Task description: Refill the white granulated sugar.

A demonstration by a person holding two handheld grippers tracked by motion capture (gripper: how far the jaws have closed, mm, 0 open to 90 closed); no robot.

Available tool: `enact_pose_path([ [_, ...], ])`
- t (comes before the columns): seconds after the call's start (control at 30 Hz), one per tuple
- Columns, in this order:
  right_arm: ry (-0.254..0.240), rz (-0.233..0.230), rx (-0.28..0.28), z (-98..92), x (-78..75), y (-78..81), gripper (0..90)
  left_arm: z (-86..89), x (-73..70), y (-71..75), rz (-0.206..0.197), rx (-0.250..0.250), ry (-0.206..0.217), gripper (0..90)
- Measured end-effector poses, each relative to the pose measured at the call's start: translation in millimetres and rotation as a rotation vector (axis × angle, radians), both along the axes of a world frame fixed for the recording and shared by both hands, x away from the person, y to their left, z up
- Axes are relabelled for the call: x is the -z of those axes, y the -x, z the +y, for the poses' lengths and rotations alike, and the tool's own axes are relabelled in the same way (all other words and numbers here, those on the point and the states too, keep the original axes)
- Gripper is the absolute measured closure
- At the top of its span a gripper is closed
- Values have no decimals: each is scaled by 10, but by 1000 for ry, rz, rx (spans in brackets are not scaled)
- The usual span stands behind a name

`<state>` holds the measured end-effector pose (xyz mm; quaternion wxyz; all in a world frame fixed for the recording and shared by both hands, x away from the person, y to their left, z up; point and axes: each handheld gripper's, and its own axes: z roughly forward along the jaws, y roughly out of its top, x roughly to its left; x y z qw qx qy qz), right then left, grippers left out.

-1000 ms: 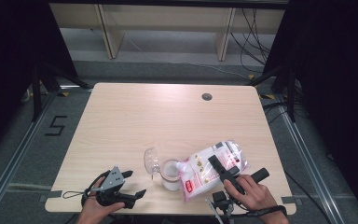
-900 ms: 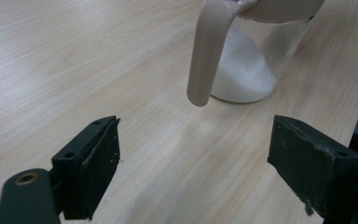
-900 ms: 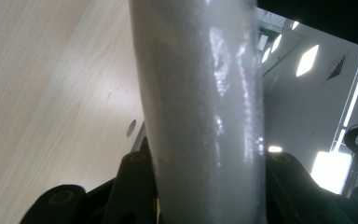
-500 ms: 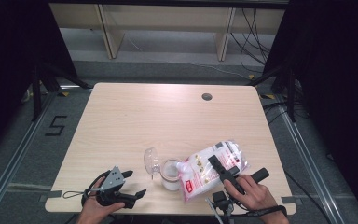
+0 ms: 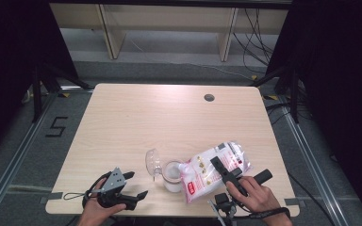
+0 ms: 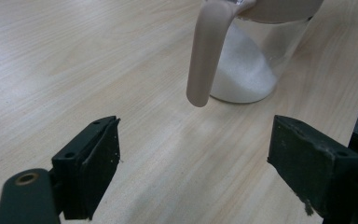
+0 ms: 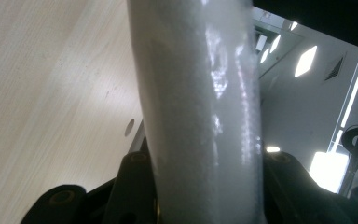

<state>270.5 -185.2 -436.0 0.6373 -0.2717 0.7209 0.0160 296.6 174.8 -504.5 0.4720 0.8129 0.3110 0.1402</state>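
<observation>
Table (image 5: pixel 169 117): pale wood, its near edge holding all the work.
Bag (image 5: pixel 217 169): clear plastic with white powder, tilted with its mouth at the jar.
Jar (image 5: pixel 172 175): clear, part-filled with white powder, lid hinged open.
Right gripper (image 5: pixel 226 173): jaws clamped on the bag.
Left gripper (image 5: pixel 134 186): jaws wide, empty, resting near the jar.

- Pale translucent bag (image 7: pixel 200 107) rising upright through the middle, clamped between two black jaws at the bottom.
- Light wooden table (image 7: pixel 42 93) on the left, with a small round hole (image 7: pixel 129 127).
- Bright ceiling lights (image 7: pixel 307 60) on the right.
</observation>
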Motion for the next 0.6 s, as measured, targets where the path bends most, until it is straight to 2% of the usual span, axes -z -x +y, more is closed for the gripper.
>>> enact_pose_path([
  [0.1,1,0,1,0,0,2,684,10,-11,1,5,0,-8,162],
  [0.13,2,0,0,1,-2,0,684,29,-18,-18,-11,15,-38,162],
  [0.17,-2,2,1,0,0,-1,684,25,-15,-19,-12,17,-34,162],
  [0.2,-3,2,1,-1,2,-1,684,-1,0,5,0,-4,3,162],
  [0.27,1,2,0,0,3,0,684,8,-9,4,6,-2,-5,162],
  [0.3,-2,1,1,1,4,1,684,16,-15,-11,-9,10,-16,162],
  [0.37,-1,1,0,0,3,1,685,25,-12,-12,-7,11,-36,163],
  [0.4,5,-4,-4,-1,2,2,686,-6,3,12,9,-10,9,163],
  [0.43,6,-5,-10,1,-2,5,687,9,-5,7,7,0,-9,163],
  [0.47,2,-6,-16,3,-7,10,688,8,-10,2,4,0,-6,163],
  [0.5,3,-9,-19,7,-16,16,689,21,-17,-19,-14,17,-26,163],
  [0.53,-2,-9,-21,9,-15,21,690,28,-17,-20,-11,19,-41,163],
  [0.57,-5,-10,-24,15,-19,27,691,-7,1,13,10,-13,6,163],
  [0.6,-13,-1,-19,12,-11,31,691,1,1,9,8,-3,0,163],
])
